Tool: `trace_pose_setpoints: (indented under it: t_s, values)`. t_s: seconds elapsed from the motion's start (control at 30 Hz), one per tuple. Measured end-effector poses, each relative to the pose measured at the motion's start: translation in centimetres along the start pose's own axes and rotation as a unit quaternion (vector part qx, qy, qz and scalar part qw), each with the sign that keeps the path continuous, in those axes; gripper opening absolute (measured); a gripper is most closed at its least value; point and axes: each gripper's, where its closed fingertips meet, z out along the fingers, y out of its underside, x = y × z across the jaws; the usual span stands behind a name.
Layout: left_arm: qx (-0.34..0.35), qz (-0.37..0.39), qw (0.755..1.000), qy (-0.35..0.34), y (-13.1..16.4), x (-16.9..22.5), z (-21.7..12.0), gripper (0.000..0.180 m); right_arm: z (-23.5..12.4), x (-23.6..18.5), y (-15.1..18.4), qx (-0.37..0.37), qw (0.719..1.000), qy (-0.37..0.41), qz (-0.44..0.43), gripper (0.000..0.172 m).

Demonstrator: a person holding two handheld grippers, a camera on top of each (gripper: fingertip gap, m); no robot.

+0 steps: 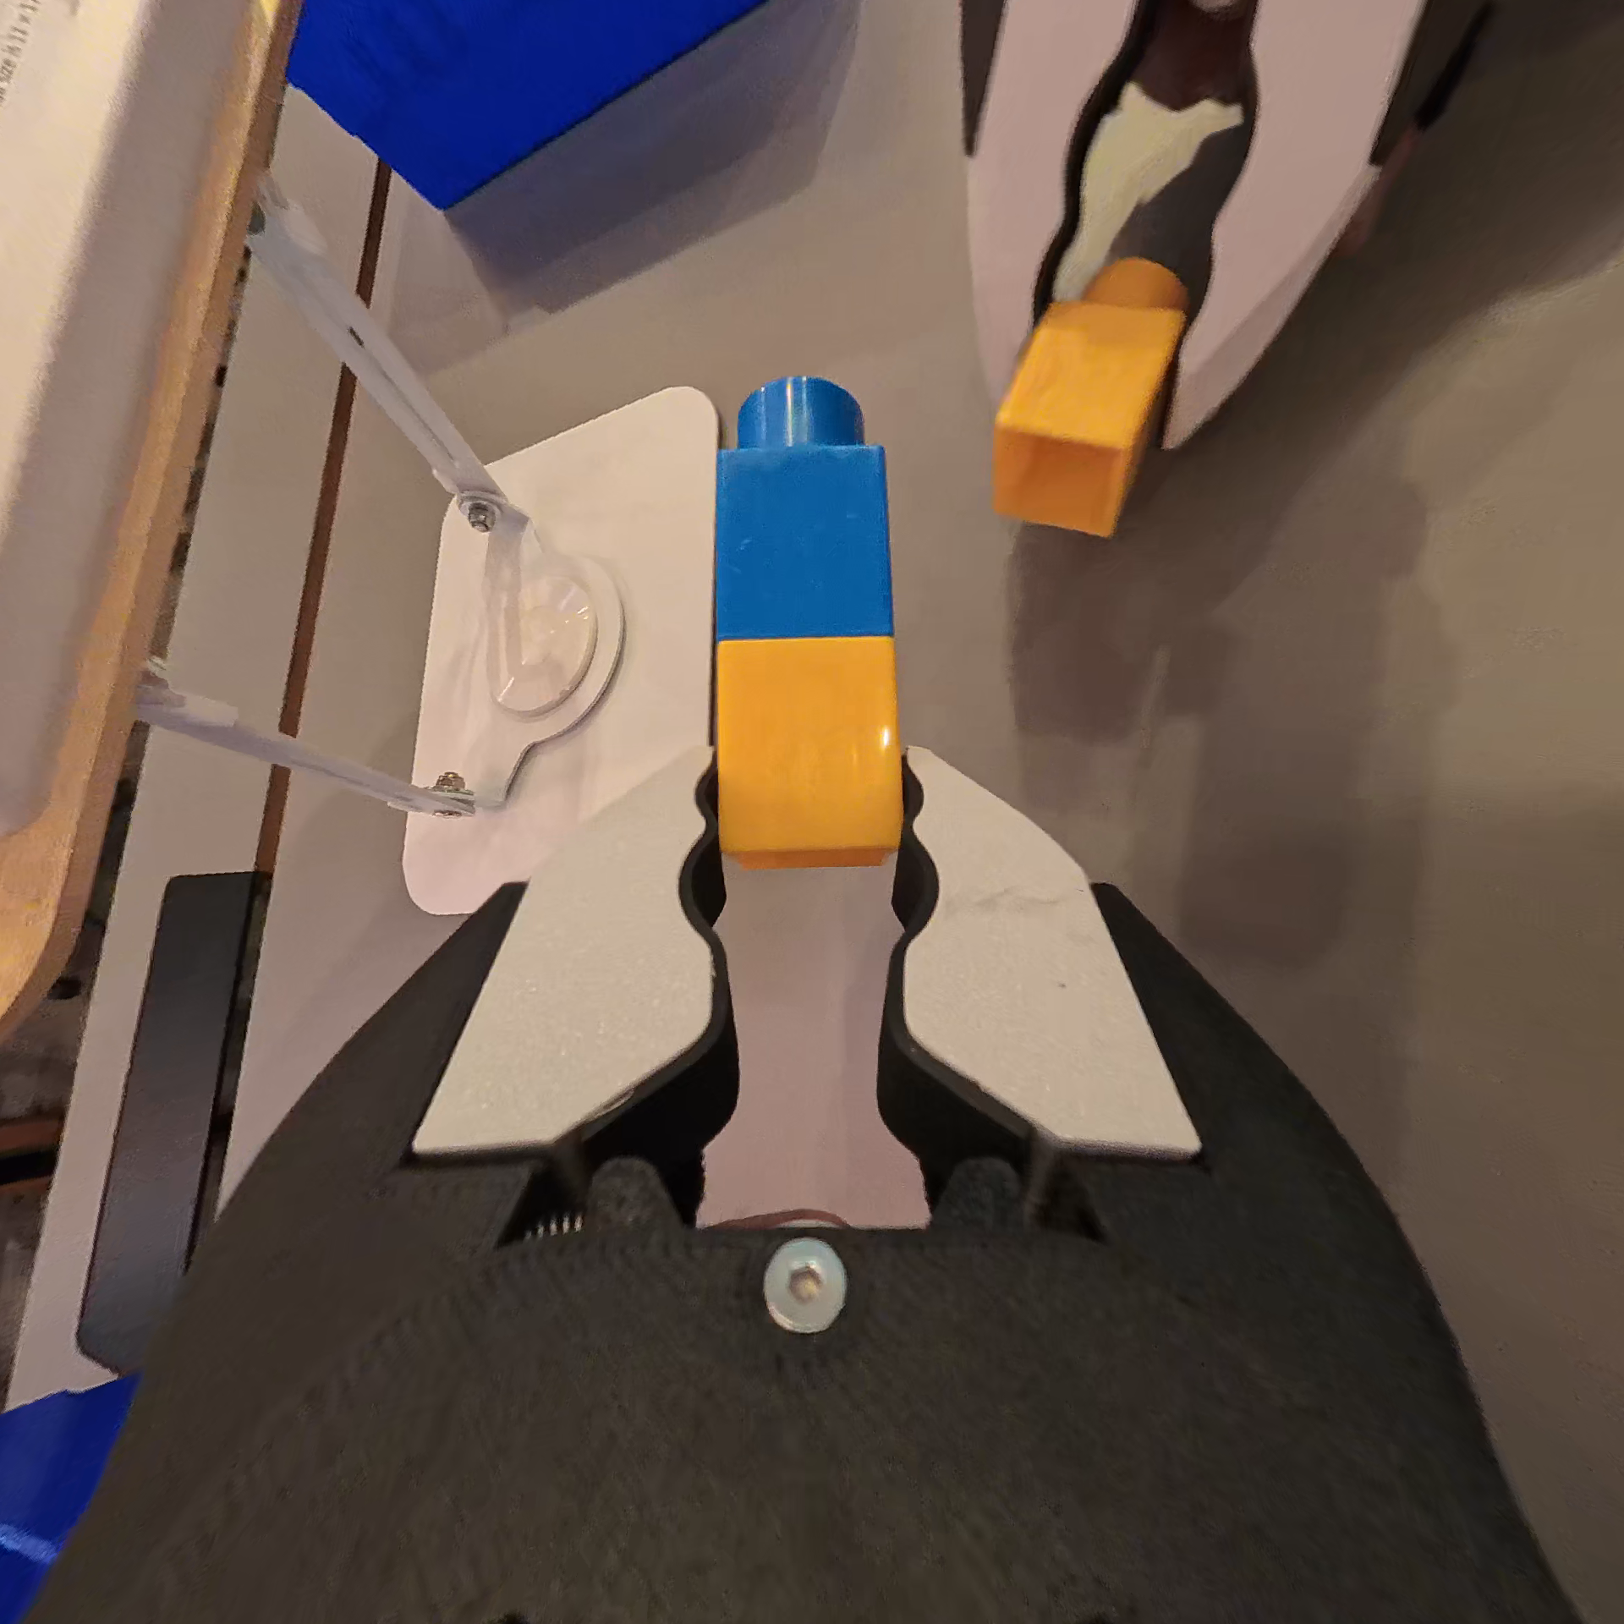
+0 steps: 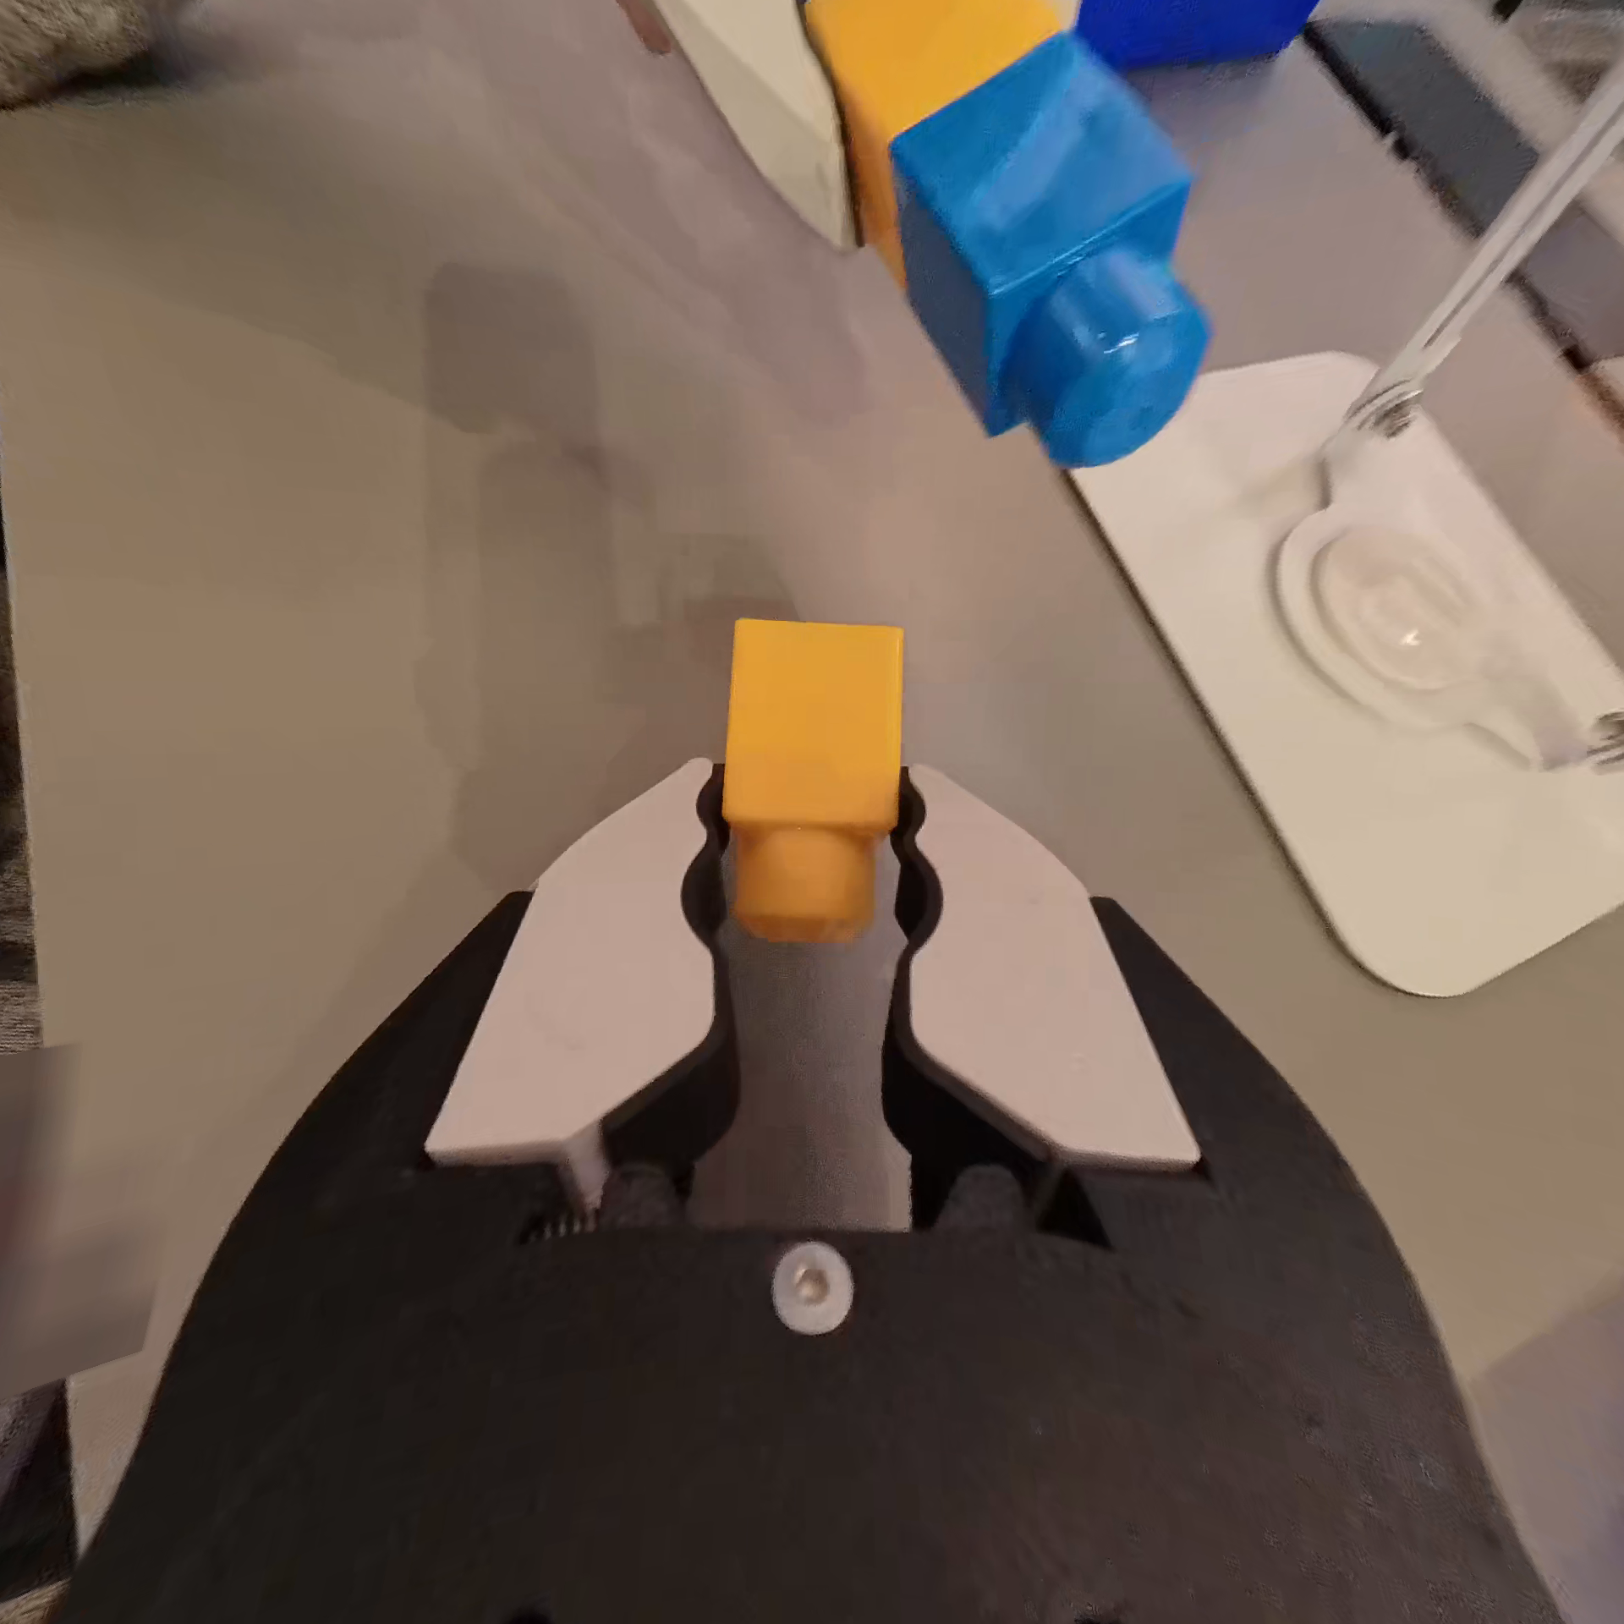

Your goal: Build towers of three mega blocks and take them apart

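My left gripper is shut on the yellow block of a two-block stack, with a blue block joined ahead of it, stud pointing away. The stack is held above the grey table. It also shows in the right wrist view, blue block nearest, at the top right. My right gripper is shut on a single yellow block, whose stud points back toward the camera. That gripper and its yellow block show in the left wrist view at the upper right, apart from the stack.
A white plate with a clear suction mount and metal struts lies on the table left of the stack, and shows at the right in the right wrist view. A blue bin stands beyond it. A wooden board is at the left edge. One gripper's finger ends stand about 12 cm off the other's.
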Motion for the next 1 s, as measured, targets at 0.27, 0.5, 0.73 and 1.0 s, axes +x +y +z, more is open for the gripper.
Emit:
trace_pose_setpoints:
  t_s: [0.27, 0.5, 0.73, 1.0]
  values:
    - [0.019, 0.0, 0.998, 0.06, 0.1, 1.5, -1.0, 0.035, -2.3, 2.0, -2.4, 0.051, 0.993, 0.019, -0.105, 0.037]
    - [0.007, 0.013, 0.997, 0.079, 0.3, 2.3, -0.6, 0.035, -1.2, 2.4, -3.1, 0.04, 0.987, 0.004, -0.154, 0.037]
    - [-0.003, 0.029, 0.996, 0.083, 0.2, 2.9, 0.0, 0.035, -0.2, 2.0, -3.5, 0.042, 0.985, -0.019, -0.163, 0.037]
    - [-0.007, 0.044, 0.996, 0.075, 0.0, 3.0, 0.2, 0.035, -0.2, 1.8, -3.4, 0.041, 0.983, -0.026, -0.176, 0.036]
